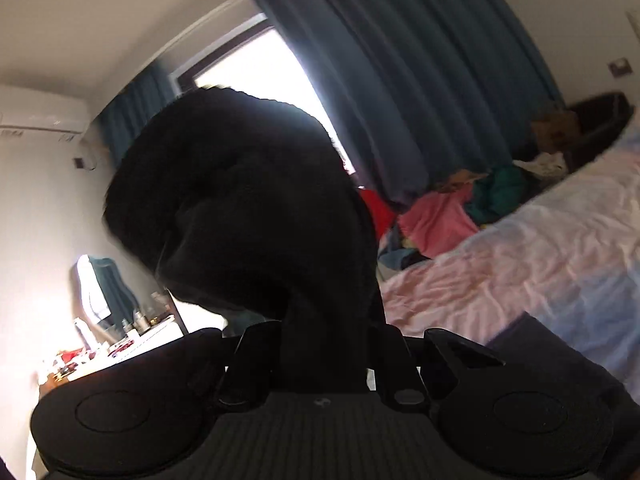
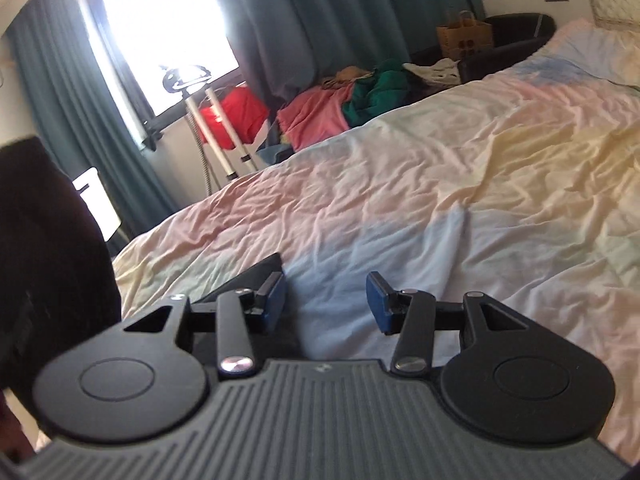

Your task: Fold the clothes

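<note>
The bed (image 2: 440,152) lies wide and bare ahead, its sheet rumpled. The black garment (image 1: 248,208) hangs bunched in the air, pinched in the left gripper (image 1: 326,344). The right gripper (image 2: 326,300) hovers over the sheet, jaws spread, holding nothing: best it takes a loose edge so the cloth spreads flat.

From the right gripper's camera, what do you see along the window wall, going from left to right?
Bright window → red cloth → pink clothes → green clothes → brown paper bag. All of it lies beyond the bed, over which the open right gripper hovers.
</note>
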`<state>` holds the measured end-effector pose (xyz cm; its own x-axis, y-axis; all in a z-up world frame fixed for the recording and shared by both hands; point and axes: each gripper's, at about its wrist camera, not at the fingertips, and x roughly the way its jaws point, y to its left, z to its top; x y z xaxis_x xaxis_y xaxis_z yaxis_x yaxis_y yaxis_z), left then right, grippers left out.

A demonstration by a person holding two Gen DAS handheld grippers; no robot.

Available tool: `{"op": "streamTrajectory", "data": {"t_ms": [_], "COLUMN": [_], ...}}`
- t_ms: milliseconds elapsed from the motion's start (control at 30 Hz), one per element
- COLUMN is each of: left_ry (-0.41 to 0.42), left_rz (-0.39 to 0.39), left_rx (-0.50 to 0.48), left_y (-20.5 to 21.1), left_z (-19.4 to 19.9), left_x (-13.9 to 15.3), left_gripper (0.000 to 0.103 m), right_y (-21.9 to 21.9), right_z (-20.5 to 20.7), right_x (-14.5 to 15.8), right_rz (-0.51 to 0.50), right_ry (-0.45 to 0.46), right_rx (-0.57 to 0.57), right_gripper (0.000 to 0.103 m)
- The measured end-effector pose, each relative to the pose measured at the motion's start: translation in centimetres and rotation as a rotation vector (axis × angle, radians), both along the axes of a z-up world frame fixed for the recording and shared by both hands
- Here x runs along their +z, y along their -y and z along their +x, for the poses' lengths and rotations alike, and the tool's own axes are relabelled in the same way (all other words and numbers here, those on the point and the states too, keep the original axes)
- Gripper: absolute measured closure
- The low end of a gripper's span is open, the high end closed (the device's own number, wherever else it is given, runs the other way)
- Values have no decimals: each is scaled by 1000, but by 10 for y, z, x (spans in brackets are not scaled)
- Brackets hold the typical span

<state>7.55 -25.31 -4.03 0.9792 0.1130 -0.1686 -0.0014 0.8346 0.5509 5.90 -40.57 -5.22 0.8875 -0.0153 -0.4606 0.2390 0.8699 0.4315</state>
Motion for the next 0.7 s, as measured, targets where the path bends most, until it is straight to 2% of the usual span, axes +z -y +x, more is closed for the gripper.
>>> {"op": "streamTrajectory", "data": {"t_ms": [100,167,200,267,300,333,367,433,500,633,700], "left_ry": [-97,-172,-169,-146,-158,-174,-186,-194,-203,-200,-197], "left_rz": [116,210,219,222,208,190,197,238,259,224,206], "left_rx": [-82,-134,-133,-119,-121,-124,-143,-189,-221,-203,-193], "left_y": [50,74,77,80,76,72,64,47,24,-22,-45], "left_z": [1,1,1,0,4,8,13,13,4,-30,-47], "left_x": [-50,-81,-87,-96,-95,-92,-89,-86,-83,-73,-68], "left_gripper": [81,79,79,66,62,54,39,22,19,15,11], "right_y": [30,45,50,55,55,56,55,50,42,23,14], "right_z": [-3,-2,-1,3,5,6,7,12,18,26,26], "right_x": [-8,-17,-23,-32,-36,-38,-41,-46,-51,-59,-60], "right_rz": [104,198,242,312,348,382,412,464,505,558,550], "right_ry": [3,-16,-31,-55,-57,-55,-52,-55,-71,-108,-115], "right_rx": [-79,-90,-85,-57,-42,-30,-19,23,86,162,163], "right_gripper": [53,53,53,53,53,53,53,53,53,51,27]}}
